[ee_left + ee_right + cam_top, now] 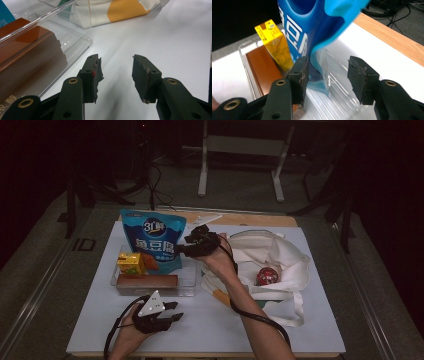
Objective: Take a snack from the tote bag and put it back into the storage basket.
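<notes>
— Where the blue snack pouch [312,32] stands, how does it sit against the right tool [327,75]?

— Upright at the far end of the clear tray [187,279], leaning a little. Its lower edge hangs between the two jaws in the right gripper view. One jaw lies against or just beside the pouch; the other stands well clear. The jaws are spread wide and clamp nothing.

— And seen from above?

— In the high view the right tool [192,245] is at the pouch's [152,237] right edge, over the tray.

— What else is in the tray?

— A yellow drink carton [131,263] stands beside the pouch, touching or nearly so. A long brown box [147,282] lies along the near wall.

— The left tool?

— The left tool [172,312] rests low on the white surface [210,330], near the tray's front and apart from the pouch. In the left gripper view its jaws gape with only bare surface between them; it [116,75] holds nothing.

— Anything further out?

— A white cloth bag [280,260] lies open to the right of the tray, a red round object [267,276] inside it.
</notes>
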`<state>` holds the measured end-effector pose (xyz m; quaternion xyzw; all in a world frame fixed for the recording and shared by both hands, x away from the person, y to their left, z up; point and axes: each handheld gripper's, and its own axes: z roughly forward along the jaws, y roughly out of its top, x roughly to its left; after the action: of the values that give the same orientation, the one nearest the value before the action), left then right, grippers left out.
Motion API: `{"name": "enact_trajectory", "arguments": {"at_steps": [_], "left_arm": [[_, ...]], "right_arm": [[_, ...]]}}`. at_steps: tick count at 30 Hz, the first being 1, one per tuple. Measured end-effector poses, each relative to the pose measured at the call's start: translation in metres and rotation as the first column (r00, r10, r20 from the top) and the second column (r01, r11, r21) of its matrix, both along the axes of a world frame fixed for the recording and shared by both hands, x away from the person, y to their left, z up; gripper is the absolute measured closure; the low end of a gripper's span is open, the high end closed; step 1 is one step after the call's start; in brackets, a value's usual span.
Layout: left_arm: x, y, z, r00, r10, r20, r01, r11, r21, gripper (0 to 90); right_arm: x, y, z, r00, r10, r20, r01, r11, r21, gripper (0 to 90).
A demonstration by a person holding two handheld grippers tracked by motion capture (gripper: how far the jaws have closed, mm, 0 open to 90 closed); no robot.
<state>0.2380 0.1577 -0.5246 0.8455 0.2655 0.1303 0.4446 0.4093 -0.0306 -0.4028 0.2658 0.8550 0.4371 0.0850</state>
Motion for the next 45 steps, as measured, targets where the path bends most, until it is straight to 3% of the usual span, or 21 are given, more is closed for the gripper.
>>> {"name": "enact_trajectory", "arguments": {"at_steps": [12, 39, 45], "left_arm": [[0.002, -0.001, -0.001, 1.0000, -0.005, -0.004, 0.005, 1.0000, 0.006, 57.0], [0.002, -0.003, -0.003, 1.0000, -0.006, -0.005, 0.006, 0.9999, 0.015, 56.8], [0.002, -0.003, -0.003, 1.0000, -0.006, -0.007, 0.006, 0.9999, 0.013, 56.6]], "right_arm": [[-0.004, -0.018, 0.007, 0.9994, 0.024, 0.023, -0.023, 0.998, -0.063, 50.3], [-0.018, -0.056, 0.030, 0.9951, 0.073, 0.067, -0.065, 0.992, -0.104, 49.3], [-0.020, -0.069, 0.028, 0.9949, 0.077, 0.066, -0.067, 0.987, -0.145, 49.1]]}}
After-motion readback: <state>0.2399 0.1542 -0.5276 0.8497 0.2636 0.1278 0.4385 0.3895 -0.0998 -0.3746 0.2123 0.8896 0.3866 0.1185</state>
